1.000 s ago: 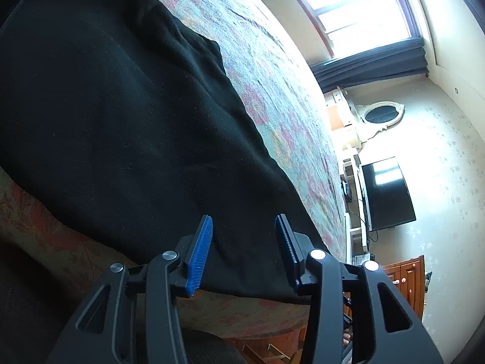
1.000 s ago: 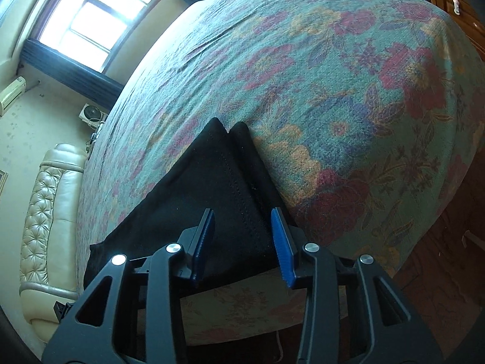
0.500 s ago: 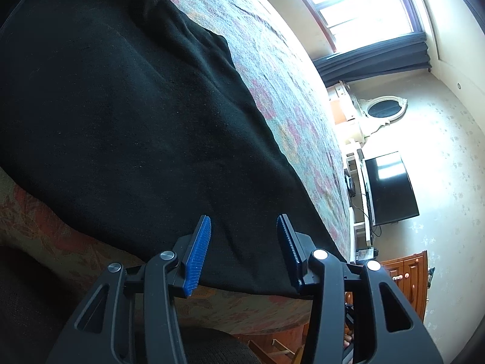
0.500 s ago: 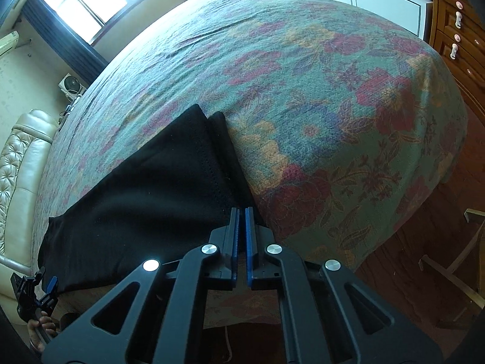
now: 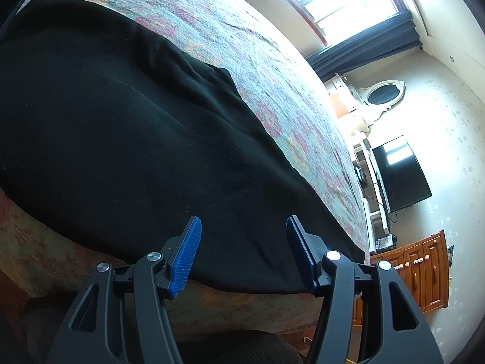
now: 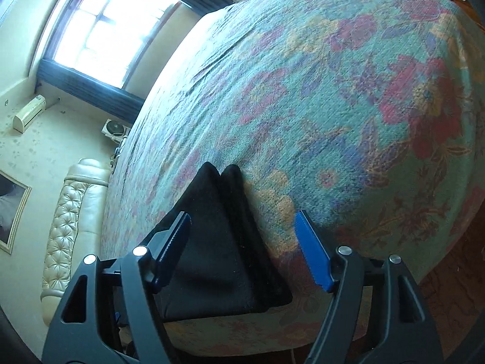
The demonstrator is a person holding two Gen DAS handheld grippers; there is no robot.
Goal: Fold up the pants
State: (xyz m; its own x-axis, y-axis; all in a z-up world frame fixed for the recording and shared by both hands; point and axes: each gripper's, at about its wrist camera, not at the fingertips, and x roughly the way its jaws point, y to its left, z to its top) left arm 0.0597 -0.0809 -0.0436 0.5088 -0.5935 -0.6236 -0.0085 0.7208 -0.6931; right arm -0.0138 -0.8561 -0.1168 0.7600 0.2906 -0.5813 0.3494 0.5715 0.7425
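Right gripper [image 6: 242, 248] was pinched fully together half a second ago at the pants' near edge; now its fingers are spread wide and opening further, nothing clamped. The cloth edge sits in the gap between them, but the blue pads [image 6: 313, 254] don't touch it. Left gripper [image 5: 242, 254] also wider than a second ago, fingers apart and opening, pads [image 5: 186, 257] clear of the fabric.

Pants [image 5: 121, 139]: black, lying flat along the near edge of the bed [image 6: 333, 91], on a floral bedspread in teal, red and orange. From the left wrist view they're a broad dark sheet filling most of the picture, a soft crease running across the upper part, near hem following the mattress edge just ahead of the fingers. From the right wrist view the same pants [image 6: 218, 242] narrow to two stacked layers ending in twin rounded tips on the bedspread, the near corner slightly overhanging the mattress side.

Neither gripper holds anything. Both hover at the bed's near side, pointing down at the pants.

Background: bright window [image 5: 348, 3] with dark curtain [image 5: 363, 45], black TV [image 5: 400, 176] on the wall, wooden dresser [image 5: 418, 273], cream tufted headboard [image 6: 69, 227] at the bed's far left in the right wrist view.
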